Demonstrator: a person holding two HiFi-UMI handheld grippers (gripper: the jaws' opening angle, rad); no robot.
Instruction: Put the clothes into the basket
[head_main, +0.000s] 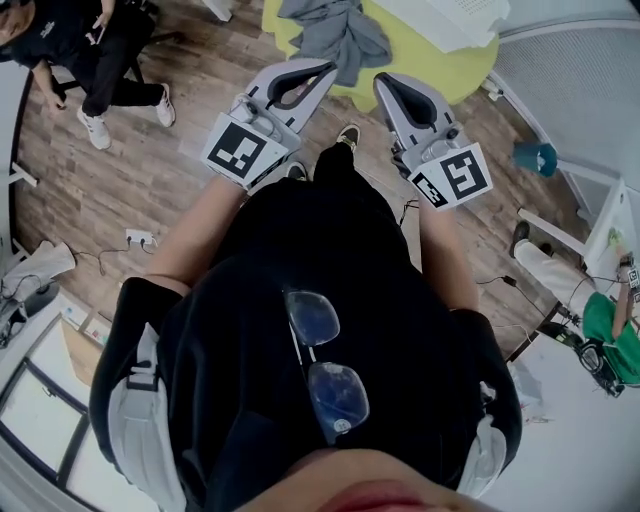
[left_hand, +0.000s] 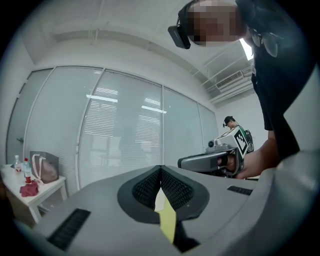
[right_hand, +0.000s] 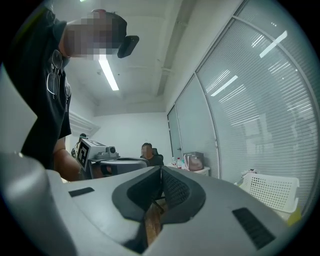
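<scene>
A heap of grey clothes (head_main: 335, 35) lies on a round yellow-green surface (head_main: 440, 75) ahead of me, past both gripper tips. I hold my left gripper (head_main: 325, 68) and right gripper (head_main: 385, 82) side by side in the air, pointing towards that heap, well short of it. Each one's jaws are pressed together with nothing between them, as the left gripper (left_hand: 160, 169) and the right gripper (right_hand: 161, 169) show in their own views. A white perforated basket (right_hand: 270, 190) stands low at the right of the right gripper view, by the glass wall.
A seated person (head_main: 100, 50) is at the far left, another person (head_main: 600, 320) at the right. A power strip (head_main: 140, 238) lies on the wood floor. A small white table (left_hand: 42, 192) carries a bag and bottles. White sheets (head_main: 445, 20) lie on the yellow-green surface.
</scene>
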